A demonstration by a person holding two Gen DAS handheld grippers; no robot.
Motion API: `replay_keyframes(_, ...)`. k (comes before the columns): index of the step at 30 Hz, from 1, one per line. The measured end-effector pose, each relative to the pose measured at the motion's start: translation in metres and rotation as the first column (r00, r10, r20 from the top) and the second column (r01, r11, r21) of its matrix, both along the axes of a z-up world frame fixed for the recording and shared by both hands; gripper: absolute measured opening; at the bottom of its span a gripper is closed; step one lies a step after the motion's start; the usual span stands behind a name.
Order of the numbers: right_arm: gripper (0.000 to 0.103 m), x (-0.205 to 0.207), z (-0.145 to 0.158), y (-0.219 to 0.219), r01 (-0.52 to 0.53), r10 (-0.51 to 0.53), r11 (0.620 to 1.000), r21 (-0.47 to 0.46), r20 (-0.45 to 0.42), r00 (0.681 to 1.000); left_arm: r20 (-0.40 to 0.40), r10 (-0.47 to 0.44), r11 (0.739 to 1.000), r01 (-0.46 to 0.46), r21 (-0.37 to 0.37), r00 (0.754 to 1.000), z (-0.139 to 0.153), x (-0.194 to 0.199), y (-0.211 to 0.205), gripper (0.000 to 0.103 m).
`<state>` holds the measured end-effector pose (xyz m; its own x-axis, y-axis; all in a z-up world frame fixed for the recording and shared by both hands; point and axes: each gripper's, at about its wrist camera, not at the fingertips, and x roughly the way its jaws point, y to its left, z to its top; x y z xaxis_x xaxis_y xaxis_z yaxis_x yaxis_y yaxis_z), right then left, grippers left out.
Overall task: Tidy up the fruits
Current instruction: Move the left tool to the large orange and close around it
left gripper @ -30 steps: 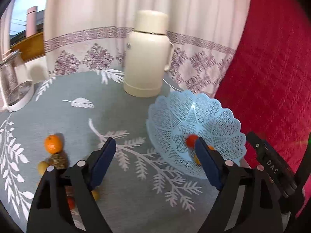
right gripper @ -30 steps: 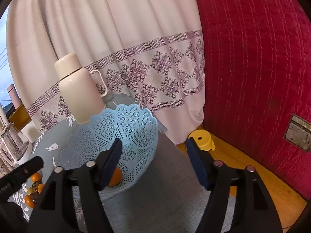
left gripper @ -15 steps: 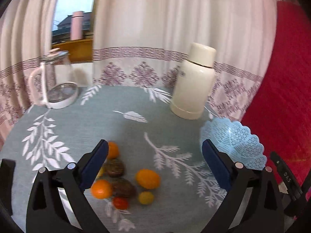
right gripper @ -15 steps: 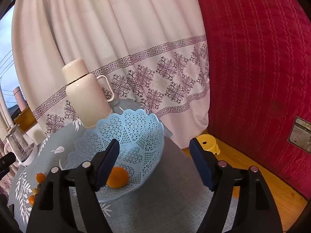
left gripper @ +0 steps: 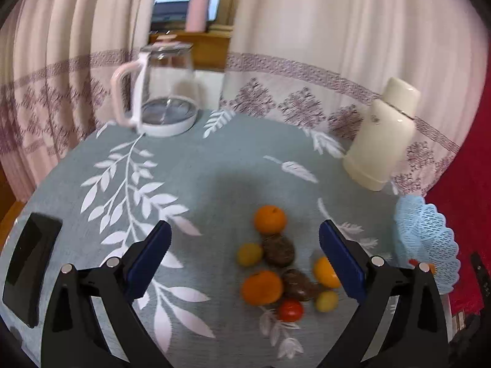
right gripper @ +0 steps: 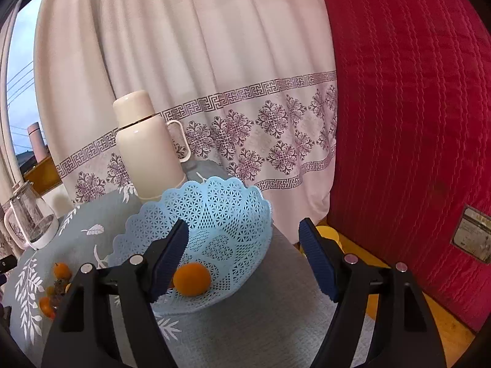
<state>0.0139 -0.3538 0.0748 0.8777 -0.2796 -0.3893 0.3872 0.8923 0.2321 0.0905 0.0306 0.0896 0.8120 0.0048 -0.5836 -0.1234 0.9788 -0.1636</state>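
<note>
The loose fruits are now framed between the blue pads of the left gripper, clustered on the grey-green leaf-print tablecloth: two oranges, a smaller orange-yellow fruit, two yellow-green ones, a red one and two dark brown ones, touching or just beside each other. A second earlier this view was centred on the blue lattice basket; that basket is now pushed to the right edge, and a glass kettle has come into sight at the back, so the left gripper has been swung across from basket to pile. Its jaws have just been opening and stand wide with nothing between the pads, which suggests another fruit is about to be fetched. The right gripper has been opened slightly too, is empty, and is held near the basket, where one orange lies inside.
</note>
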Motion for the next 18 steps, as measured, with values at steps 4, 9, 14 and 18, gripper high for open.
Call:
replay_keyframes(4, 0.074, 0.003, 0.0, 0.002, -0.005, 0.005, 1.0, -0.007, -0.006, 1.0, -0.032, -0.001, 1.0, 0.001, -0.002, 0.999, -0.013, 0.004, 0.001, 0.098)
replay_keyframes(9, 0.074, 0.004, -0.001, 0.001, -0.011, 0.011, 1.0, -0.006, -0.011, 1.0, -0.075, -0.01, 1.0, 0.012, 0.019, 0.997, -0.035, 0.005, -0.004, 0.098)
replay_keyframes(14, 0.074, 0.005, -0.001, 0.002, -0.02, 0.02, 1.0, -0.011, -0.015, 1.0, -0.093, -0.013, 1.0, 0.014, 0.016, 0.996, -0.046, 0.007, -0.003, 0.098)
replay_keyframes(18, 0.074, 0.006, -0.002, 0.005, -0.033, 0.033, 0.999, -0.015, -0.022, 0.999, -0.107, -0.028, 1.0, 0.028, 0.005, 0.994, -0.054, 0.009, -0.005, 0.098)
